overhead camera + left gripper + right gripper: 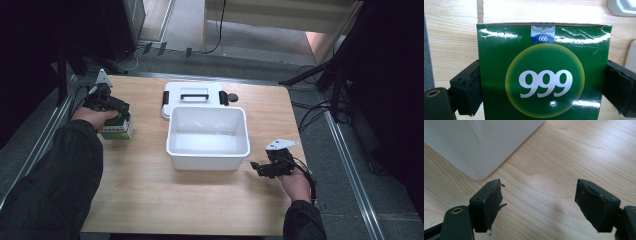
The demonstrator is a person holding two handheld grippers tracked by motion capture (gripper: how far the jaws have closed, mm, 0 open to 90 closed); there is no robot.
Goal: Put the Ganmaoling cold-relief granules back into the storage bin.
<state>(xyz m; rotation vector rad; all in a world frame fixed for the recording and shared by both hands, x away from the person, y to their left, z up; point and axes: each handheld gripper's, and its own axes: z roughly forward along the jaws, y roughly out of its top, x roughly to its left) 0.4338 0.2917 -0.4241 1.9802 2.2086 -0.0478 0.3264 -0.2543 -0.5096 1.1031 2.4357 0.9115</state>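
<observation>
left gripper (116,114) has the green box (544,75) clamped between both jaws, pads pressed on its two sides, near the table's (150,200) left edge. right gripper (539,205) sits wide open, nothing in it, beside the white tub's (207,150) front right corner.

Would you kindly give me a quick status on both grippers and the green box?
Left gripper shut on green cardboard box. Right gripper open, nothing between fingers, beside white plastic bin. Path to bin unobstructed.

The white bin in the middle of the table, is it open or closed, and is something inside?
Open and empty: the white bin shows its bare floor, and its lid lies behind it.
</observation>
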